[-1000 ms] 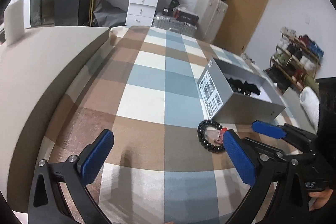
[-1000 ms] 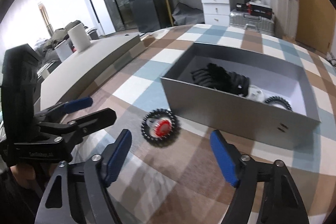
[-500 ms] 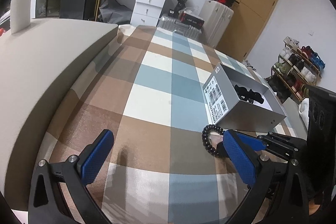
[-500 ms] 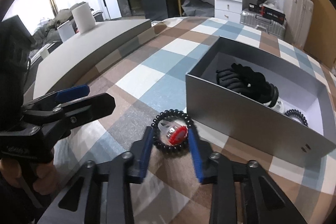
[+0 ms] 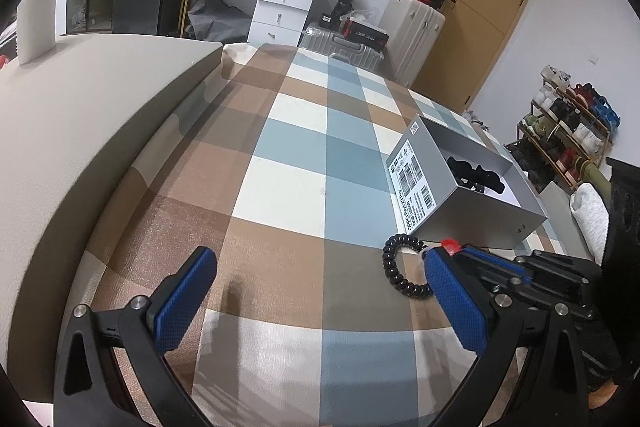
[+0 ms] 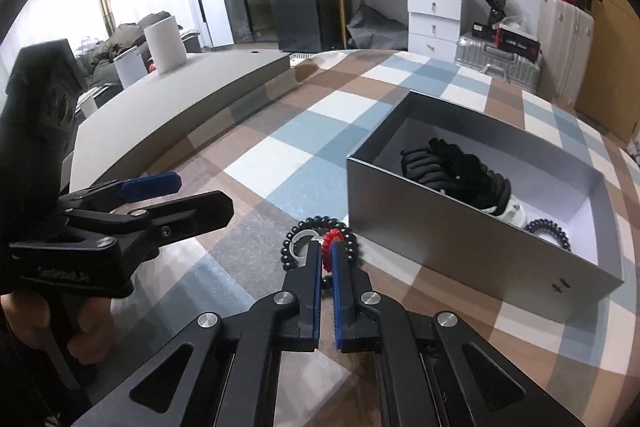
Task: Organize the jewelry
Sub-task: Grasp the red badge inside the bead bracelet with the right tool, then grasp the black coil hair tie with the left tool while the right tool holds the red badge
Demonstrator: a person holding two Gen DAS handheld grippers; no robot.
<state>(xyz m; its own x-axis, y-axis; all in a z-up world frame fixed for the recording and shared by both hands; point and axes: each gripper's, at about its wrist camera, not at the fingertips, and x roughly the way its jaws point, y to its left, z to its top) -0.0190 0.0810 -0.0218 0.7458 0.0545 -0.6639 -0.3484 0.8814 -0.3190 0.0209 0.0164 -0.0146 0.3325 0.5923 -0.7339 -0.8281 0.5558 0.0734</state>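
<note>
Since a second ago the right tongs have gone from wide apart to clenched, and their blue pads now pinch the red piece that sits inside the black bead ring. A clear ring lies in the same loop, at about 9 o'clock of the red piece; whether the pads catch it too I cannot tell. I judge that the pick is made and the lift into the box comes next; the box stands just beside the beads, at their 2 o'clock, with black items and a coil tie already in it.

Going left to right in the right wrist view: the left tongs hang at 9 o'clock, released, nothing between their pads, with the person's hand under the handle. In the middle the right tongs point down at a slant onto the checked surface, tips on the jewelry. At 3 o'clock is the box.

From the left wrist view the left tongs stand wide open over bare cloth, and the bead ring lies at 3 o'clock, partly hidden by a pad.
</note>
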